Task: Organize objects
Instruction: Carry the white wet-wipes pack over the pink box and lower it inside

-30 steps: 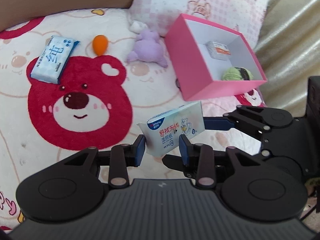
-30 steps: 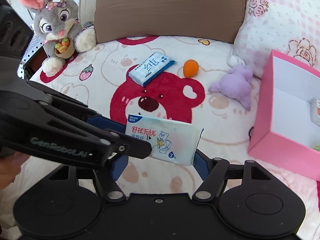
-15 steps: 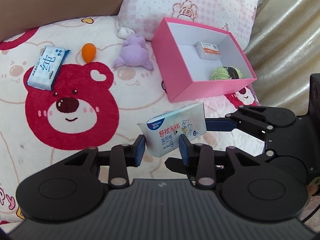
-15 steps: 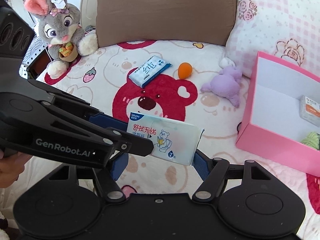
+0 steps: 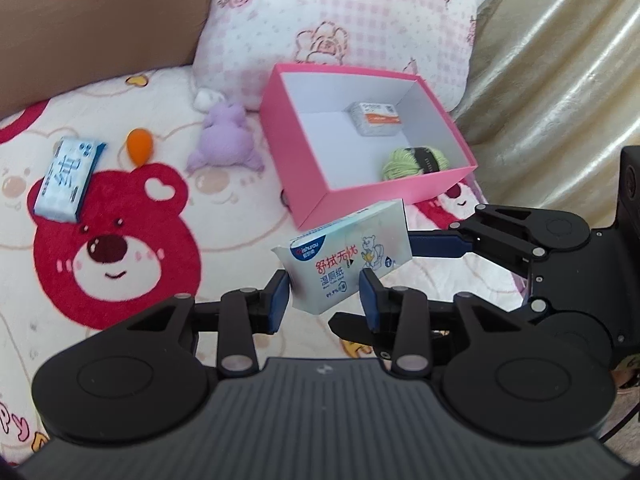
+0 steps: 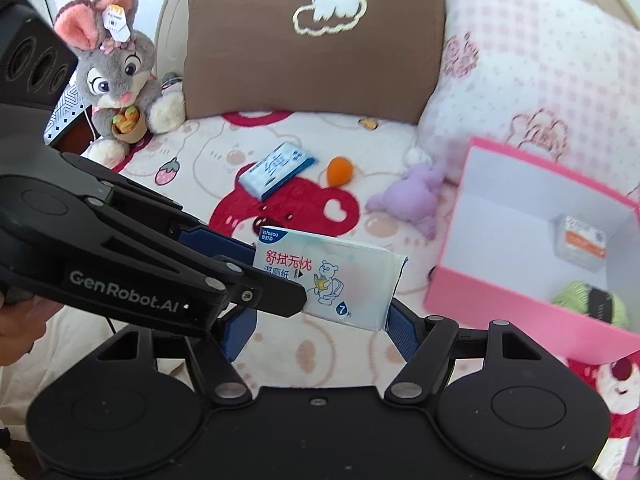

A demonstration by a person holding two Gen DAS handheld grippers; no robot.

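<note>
Both grippers hold one wet-wipe pack (image 5: 346, 254) in the air above the bear-print blanket (image 5: 112, 264), just short of the pink box (image 5: 308, 168). The left gripper (image 5: 323, 295) pinches the pack's near end, its jaws opening slightly with the pack between them; the right gripper (image 6: 318, 322) clamps the pack across its length. Inside the box lie a small card packet (image 5: 374, 118) and a ball of green yarn (image 5: 414, 162). A blue tissue pack (image 5: 68, 178), an orange sponge egg (image 5: 140, 150) and a purple plush (image 5: 226, 140) lie loose on the blanket. The main risk, as I judge it, is the soft pack buckling or slipping if the left grip loosens before it clears the box wall; it could catch the near rim and tip the light box
</note>
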